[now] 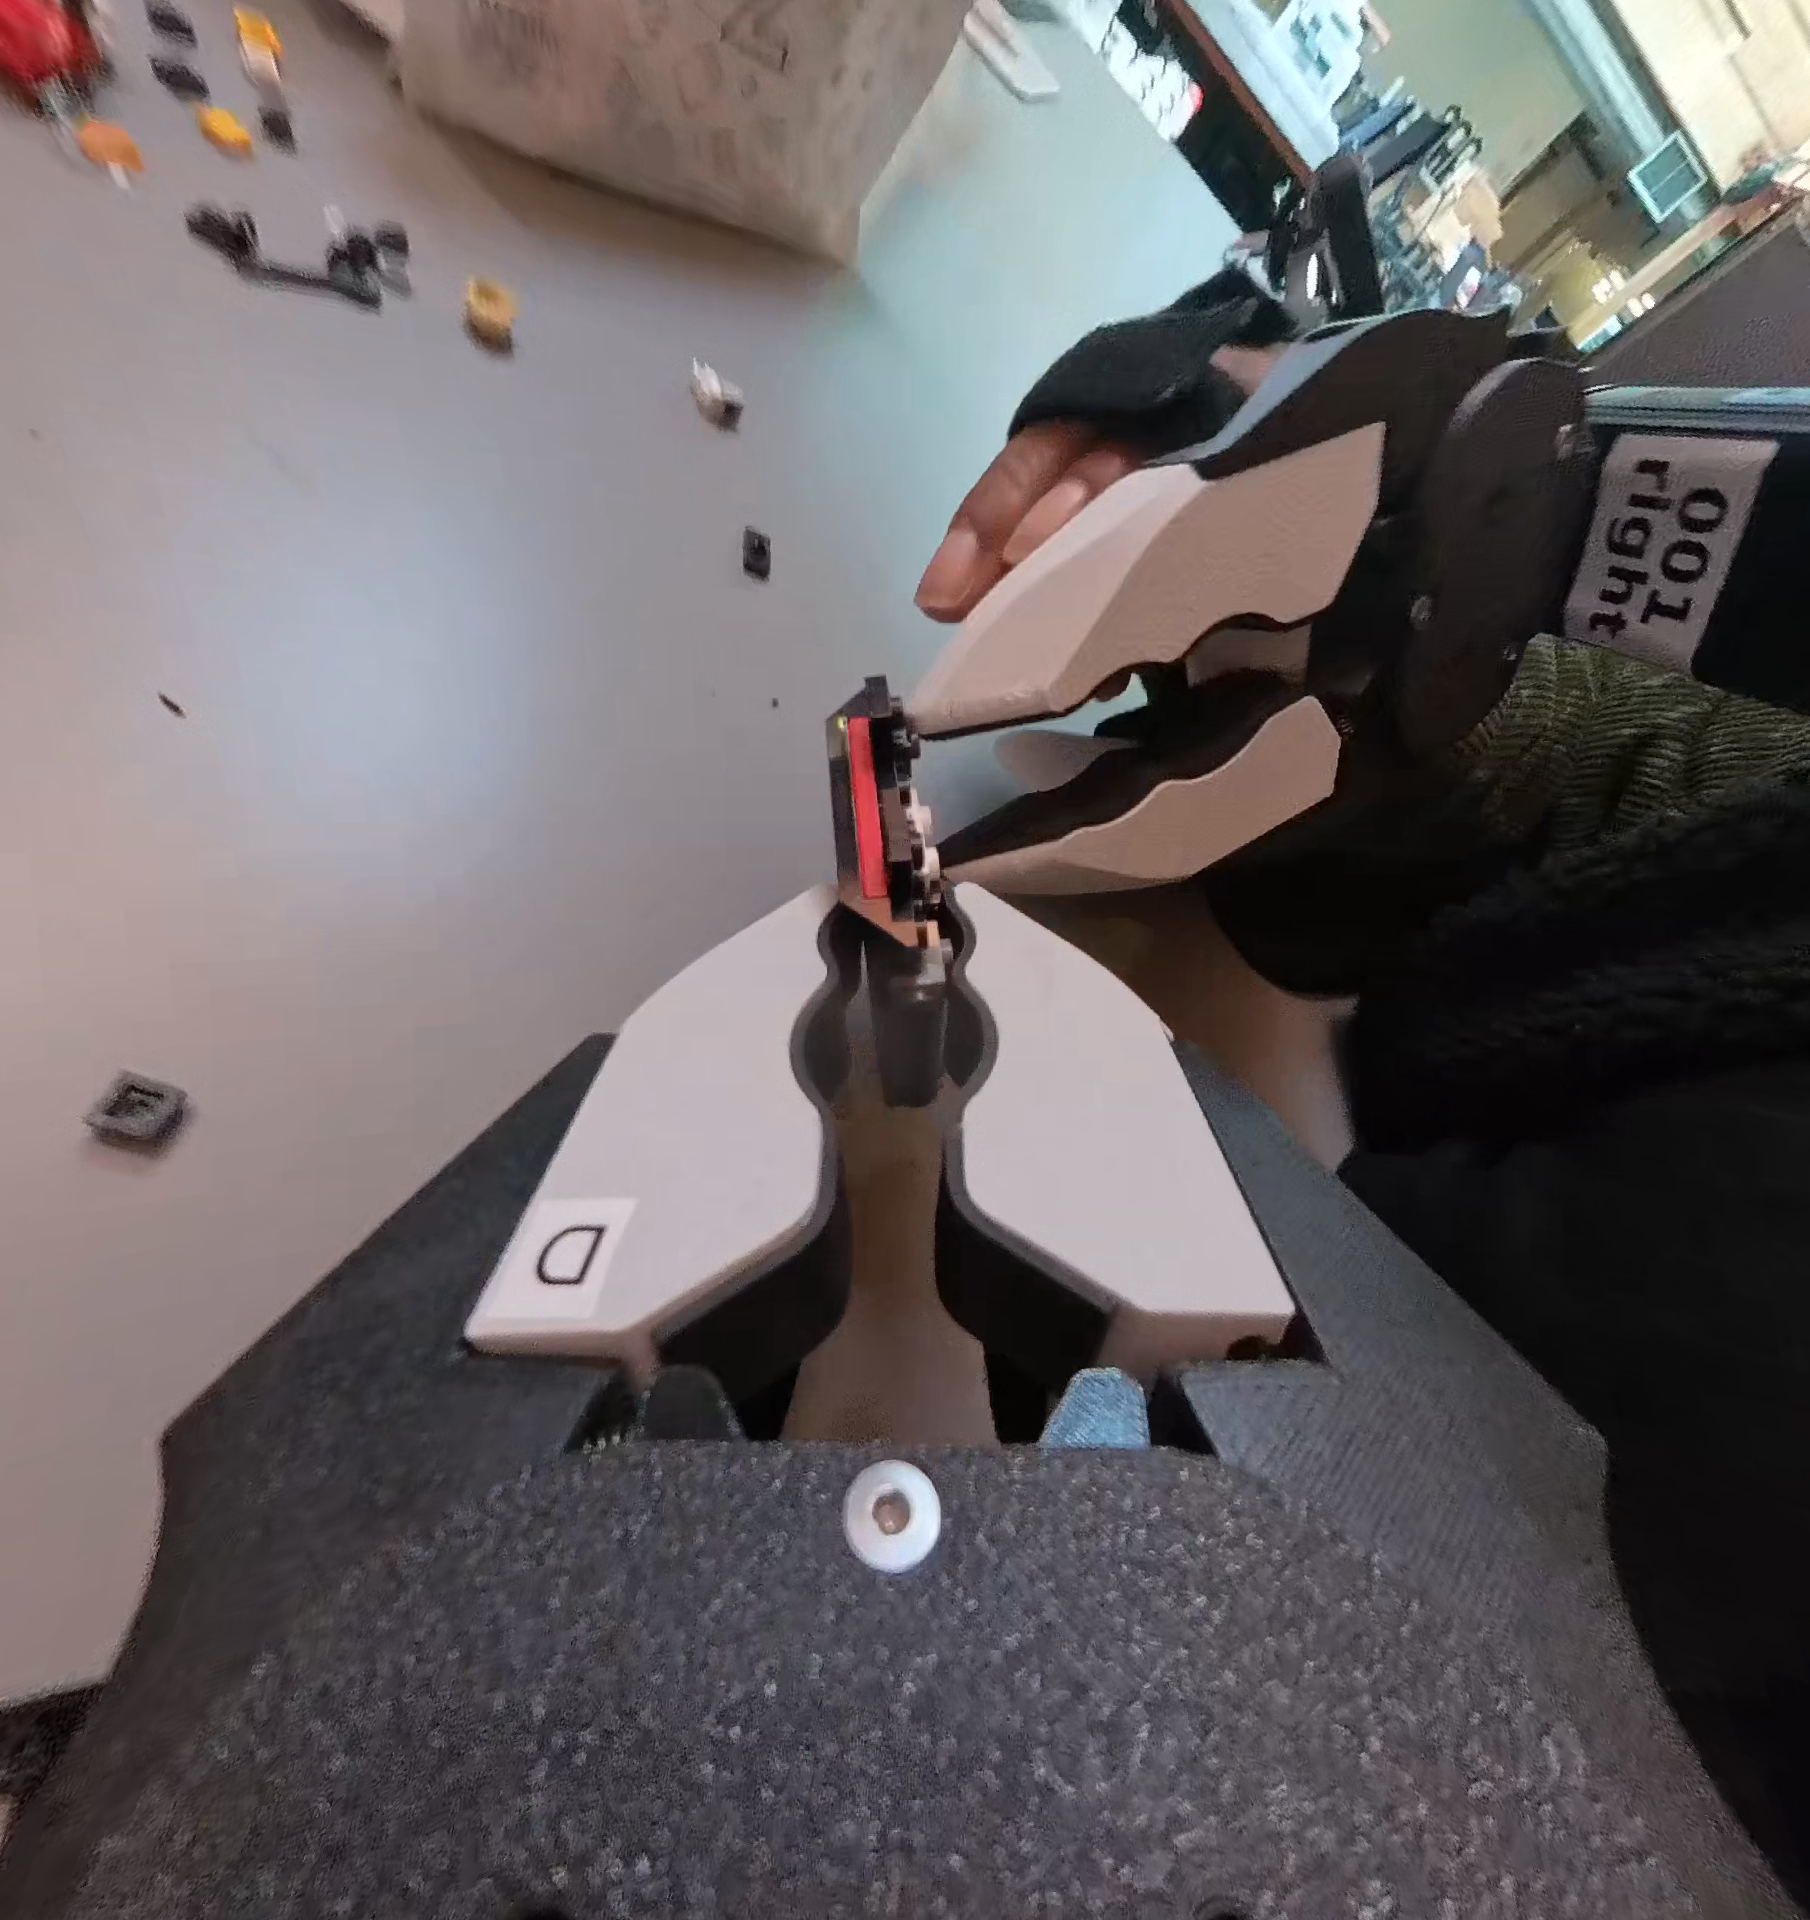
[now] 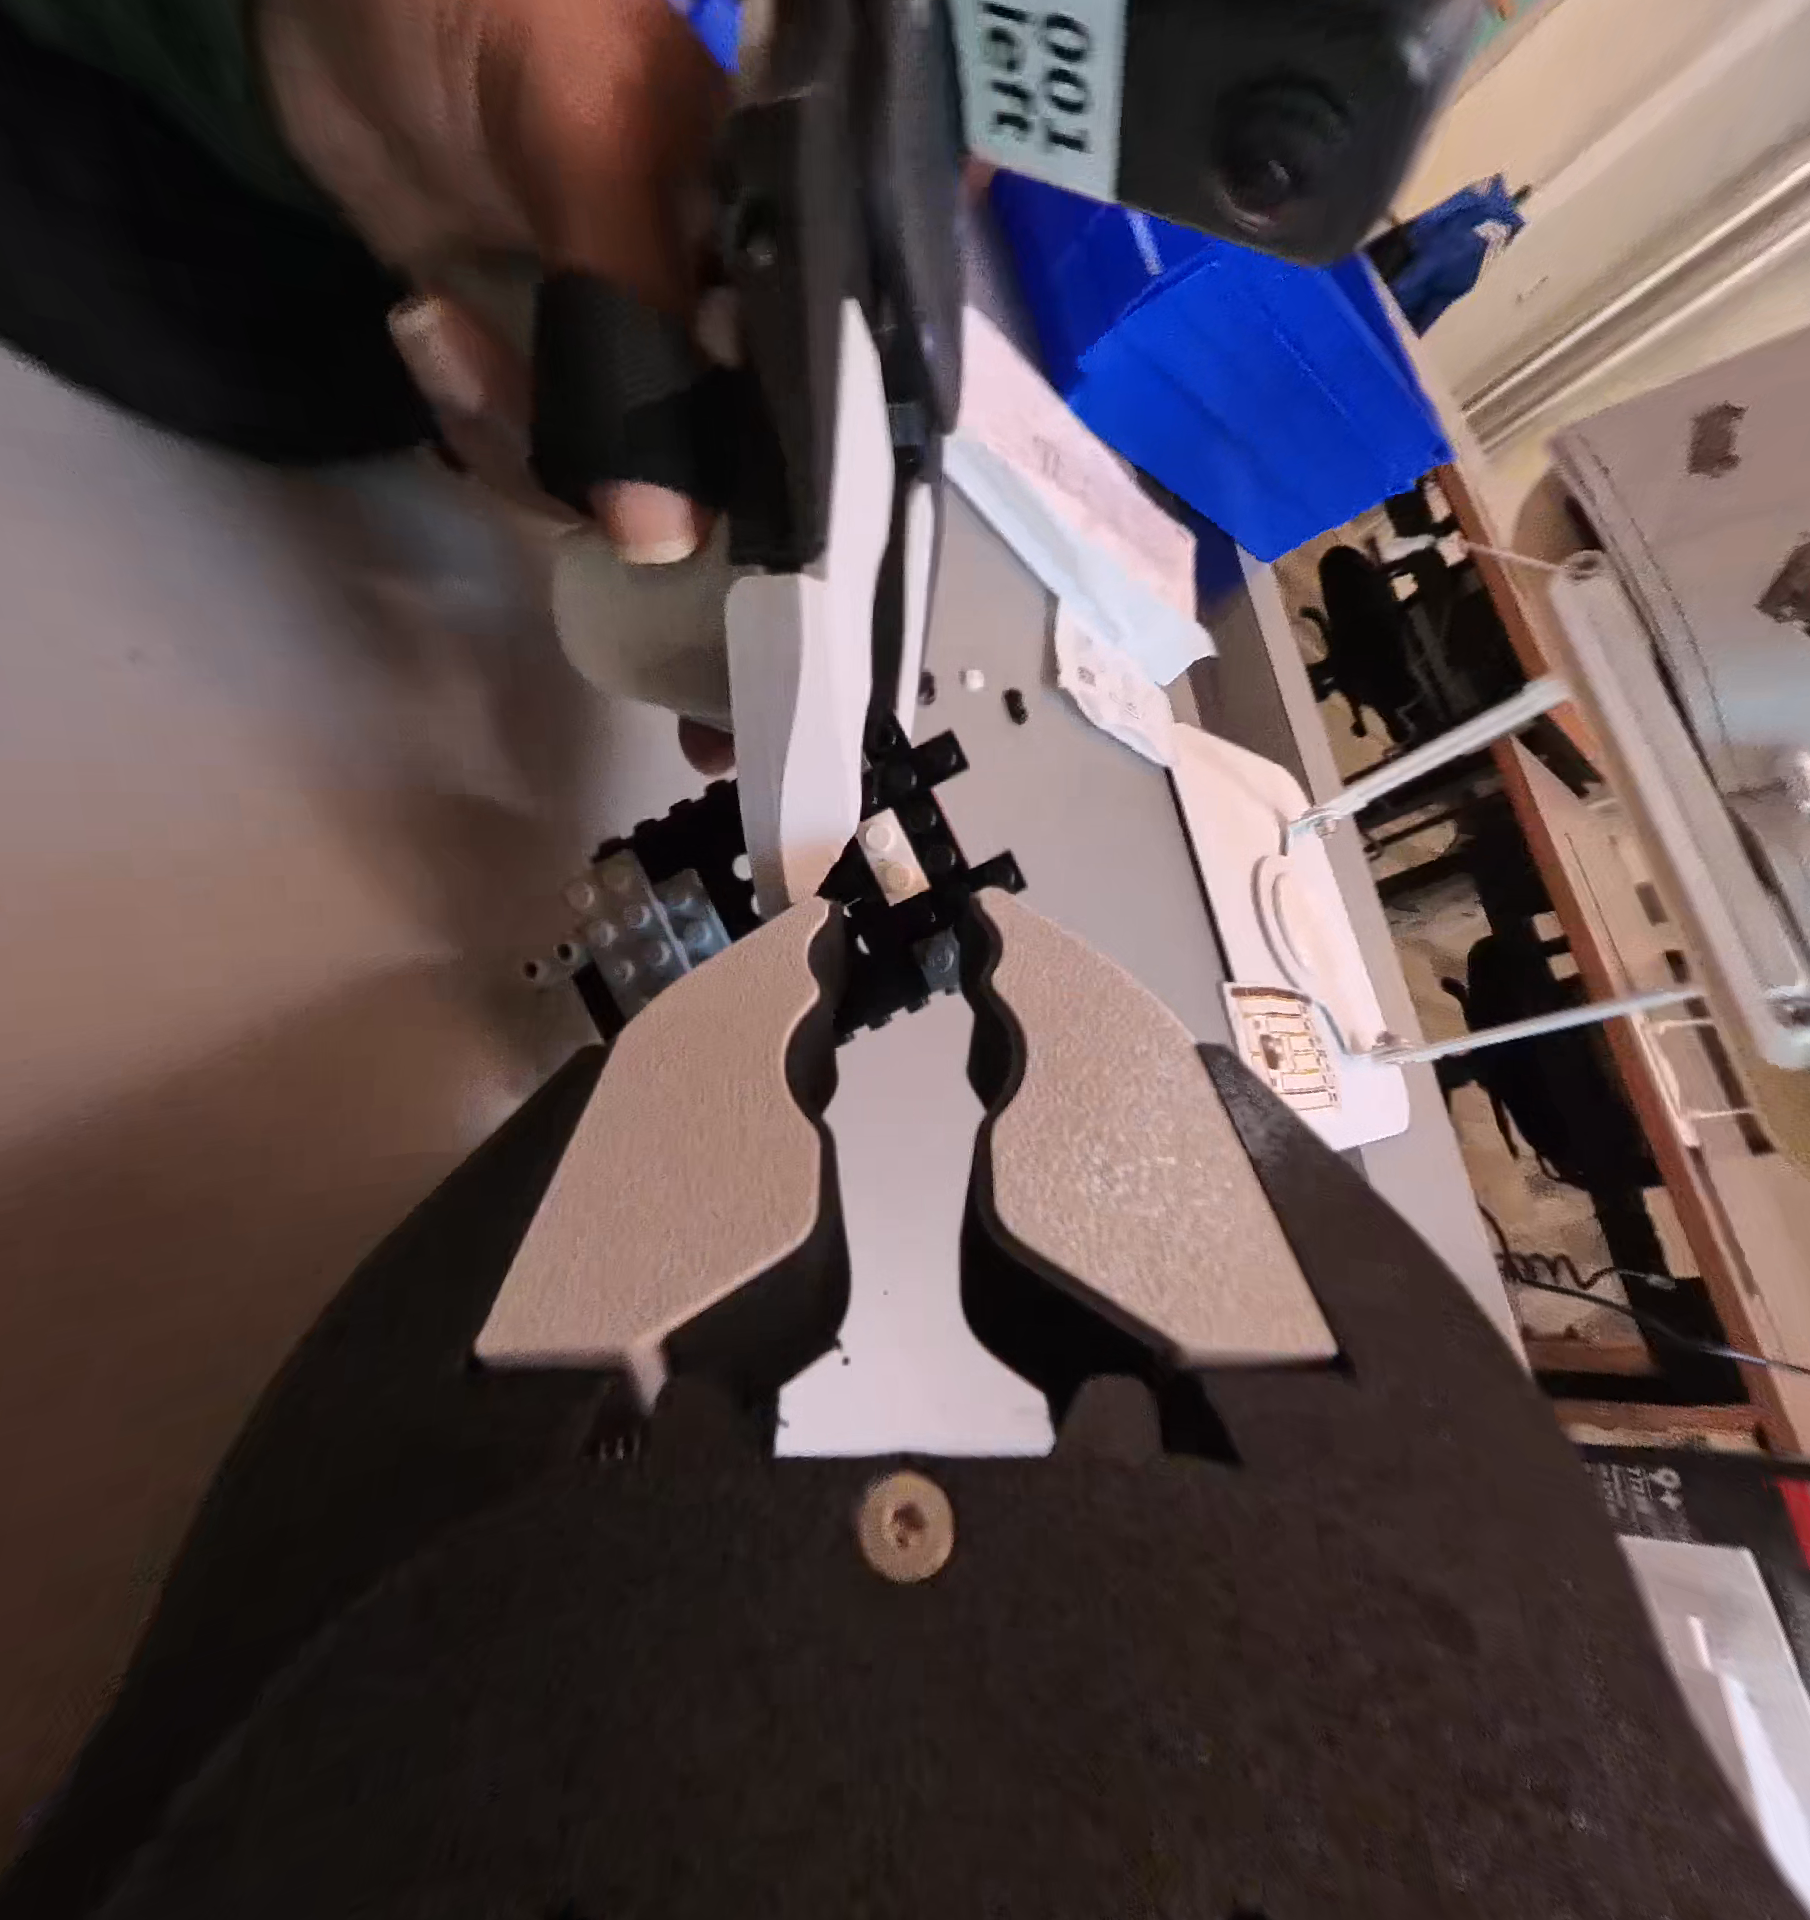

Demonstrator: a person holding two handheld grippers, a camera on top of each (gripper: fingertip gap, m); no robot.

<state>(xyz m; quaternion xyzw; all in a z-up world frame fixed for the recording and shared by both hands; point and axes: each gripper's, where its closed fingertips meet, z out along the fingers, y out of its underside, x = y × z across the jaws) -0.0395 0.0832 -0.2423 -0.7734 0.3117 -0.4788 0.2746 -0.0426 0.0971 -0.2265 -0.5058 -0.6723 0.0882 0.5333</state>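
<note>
My left gripper (image 1: 890, 904) is shut on the lower end of a black brick assembly (image 1: 865, 800) with a red stripe, and holds it edge-up above the grey table (image 1: 361, 623). My right gripper (image 1: 929, 781) comes in from the right. Its two fingertips stand apart against the studded face, with the white studs between them, and pinch nothing. In the right wrist view the assembly (image 2: 932, 821) faces me studs-on, with a white plate and a small grey piece on it. It sits just past my right gripper (image 2: 906, 914), and the left gripper (image 2: 859, 800) reaches down from above.
Loose small bricks lie on the table: yellow ones (image 1: 226, 130), black parts (image 1: 288, 255), a tan piece (image 1: 488, 309), a dark square piece (image 1: 137, 1110). A grey and black build (image 2: 652, 914), papers (image 2: 1067, 488), a blue bin (image 2: 1244, 395) and a white bag (image 2: 1296, 914) lie beyond.
</note>
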